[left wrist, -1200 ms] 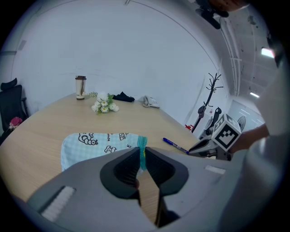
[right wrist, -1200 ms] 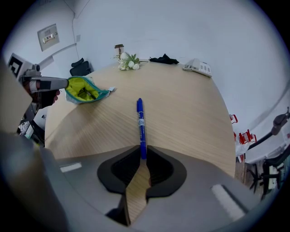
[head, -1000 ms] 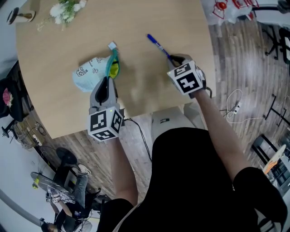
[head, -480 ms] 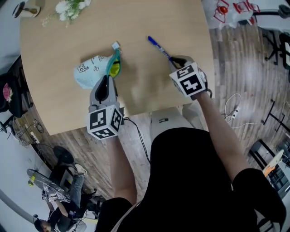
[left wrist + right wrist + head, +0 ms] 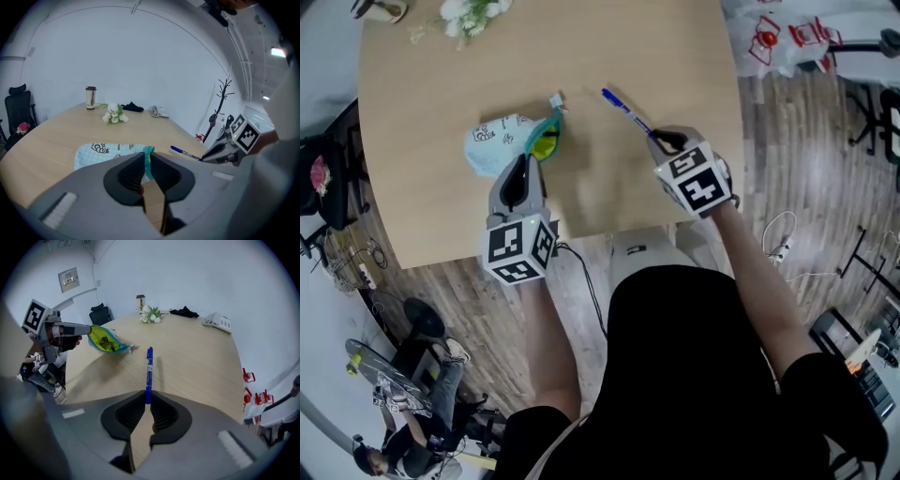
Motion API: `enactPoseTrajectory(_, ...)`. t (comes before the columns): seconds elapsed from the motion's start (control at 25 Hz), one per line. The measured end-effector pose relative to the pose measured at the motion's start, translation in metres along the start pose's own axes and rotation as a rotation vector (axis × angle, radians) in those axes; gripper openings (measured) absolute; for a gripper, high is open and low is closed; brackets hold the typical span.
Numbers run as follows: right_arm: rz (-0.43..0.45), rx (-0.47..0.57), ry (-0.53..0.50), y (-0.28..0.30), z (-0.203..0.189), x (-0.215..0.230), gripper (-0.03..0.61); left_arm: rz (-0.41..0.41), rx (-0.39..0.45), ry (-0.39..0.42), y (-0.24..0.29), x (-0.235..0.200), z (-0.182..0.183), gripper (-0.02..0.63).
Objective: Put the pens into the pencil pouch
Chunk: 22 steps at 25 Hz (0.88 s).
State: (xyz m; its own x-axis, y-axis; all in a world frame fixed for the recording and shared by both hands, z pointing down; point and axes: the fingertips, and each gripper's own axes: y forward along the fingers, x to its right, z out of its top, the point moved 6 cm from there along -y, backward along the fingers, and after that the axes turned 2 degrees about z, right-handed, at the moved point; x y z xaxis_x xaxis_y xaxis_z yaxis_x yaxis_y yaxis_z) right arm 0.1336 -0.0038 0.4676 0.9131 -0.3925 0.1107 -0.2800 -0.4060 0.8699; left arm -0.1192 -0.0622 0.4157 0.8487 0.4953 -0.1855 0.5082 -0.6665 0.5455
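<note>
A light blue printed pencil pouch (image 5: 495,143) lies on the wooden table (image 5: 422,206), its mouth open and showing yellow lining (image 5: 545,145). My left gripper (image 5: 528,169) is shut on the pouch's teal rim (image 5: 148,151); the pouch body (image 5: 101,152) spreads out beyond the jaws. My right gripper (image 5: 662,141) is shut on the end of a blue pen (image 5: 623,104), which points away toward the table's middle. In the right gripper view the pen (image 5: 149,369) sticks out from the jaws above the tabletop, to the right of the pouch mouth (image 5: 105,340).
A small bunch of white flowers (image 5: 472,9) sits at the far edge, with a cup (image 5: 90,97), a dark cloth (image 5: 132,107) and a desk phone (image 5: 217,323) beyond. Red and white bags (image 5: 778,37) lie on the floor right of the table.
My right gripper has risen a little with the blue pen in it. The left gripper has kept its hold on the pouch rim and stayed in place.
</note>
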Motion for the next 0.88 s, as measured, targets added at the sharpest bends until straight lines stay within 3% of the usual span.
enactPoseTrajectory(0.88, 0.171, 0.013, -0.191, -0.016, 0.022, -0.068, 0.044, 0.021, 0.065, -0.017, -0.006, -0.003, 0.014, 0.035)
